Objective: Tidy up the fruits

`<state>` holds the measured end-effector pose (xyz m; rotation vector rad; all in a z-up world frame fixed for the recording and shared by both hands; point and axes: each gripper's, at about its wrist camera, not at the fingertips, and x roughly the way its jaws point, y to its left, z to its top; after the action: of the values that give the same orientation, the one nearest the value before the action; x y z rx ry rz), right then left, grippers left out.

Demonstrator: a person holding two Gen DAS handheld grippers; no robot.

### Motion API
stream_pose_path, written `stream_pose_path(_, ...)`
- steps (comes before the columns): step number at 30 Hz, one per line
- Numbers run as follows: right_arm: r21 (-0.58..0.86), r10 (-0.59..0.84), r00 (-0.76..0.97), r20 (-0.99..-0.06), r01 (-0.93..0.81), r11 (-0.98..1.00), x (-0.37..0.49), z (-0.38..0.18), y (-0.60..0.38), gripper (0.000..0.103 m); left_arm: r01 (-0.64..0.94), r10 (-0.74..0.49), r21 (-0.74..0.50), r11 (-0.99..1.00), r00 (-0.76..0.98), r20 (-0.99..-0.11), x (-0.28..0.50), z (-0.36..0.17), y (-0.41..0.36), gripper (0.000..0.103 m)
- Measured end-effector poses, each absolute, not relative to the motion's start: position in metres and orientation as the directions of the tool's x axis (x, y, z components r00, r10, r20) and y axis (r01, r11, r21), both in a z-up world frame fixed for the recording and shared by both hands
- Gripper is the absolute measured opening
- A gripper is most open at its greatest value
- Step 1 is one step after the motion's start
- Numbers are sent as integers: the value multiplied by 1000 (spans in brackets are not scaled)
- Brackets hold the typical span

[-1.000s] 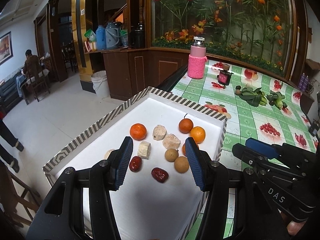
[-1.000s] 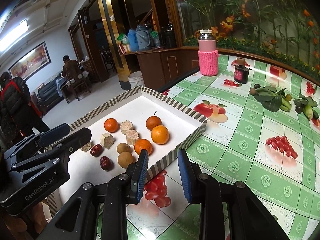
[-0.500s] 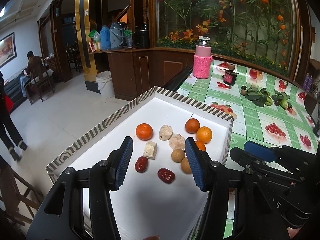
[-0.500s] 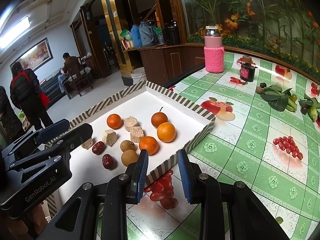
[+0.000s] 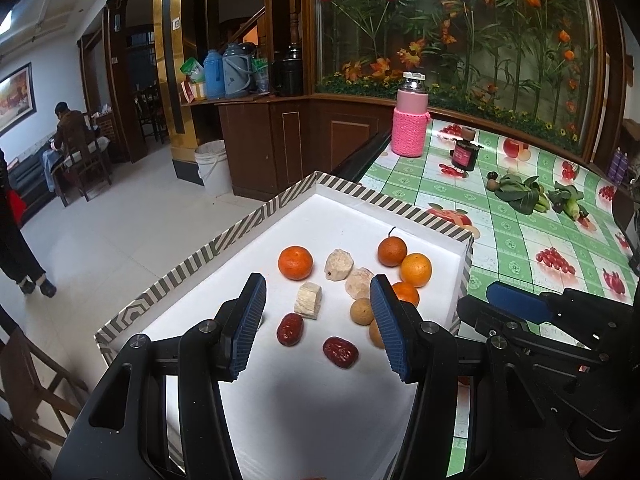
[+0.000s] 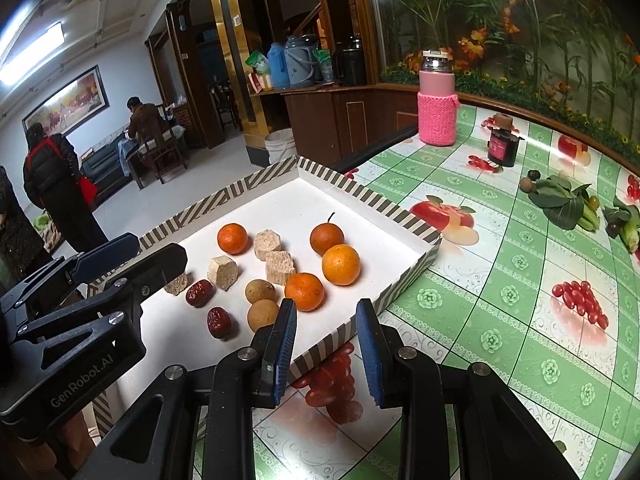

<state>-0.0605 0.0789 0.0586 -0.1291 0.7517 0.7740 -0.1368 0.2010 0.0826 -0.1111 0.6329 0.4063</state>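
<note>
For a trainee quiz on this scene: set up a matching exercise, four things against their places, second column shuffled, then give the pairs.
Things:
1. red dates
2. pink-sleeved flask
3. white bucket
4. leafy greens

Places:
A. on the floor by the wooden cabinet
B. inside the striped tray
C. lying on the tablecloth, right of the tray
D. upright at the table's far end

Pairs: 1-B, 2-D, 3-A, 4-C
</note>
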Motion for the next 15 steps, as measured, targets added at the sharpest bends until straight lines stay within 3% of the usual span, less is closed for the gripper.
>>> stream_pose_path(15, 159, 590, 462, -662, -683, 713, -61, 57, 85, 29, -418, 351, 29, 908, 722, -596, -136, 81, 204, 55)
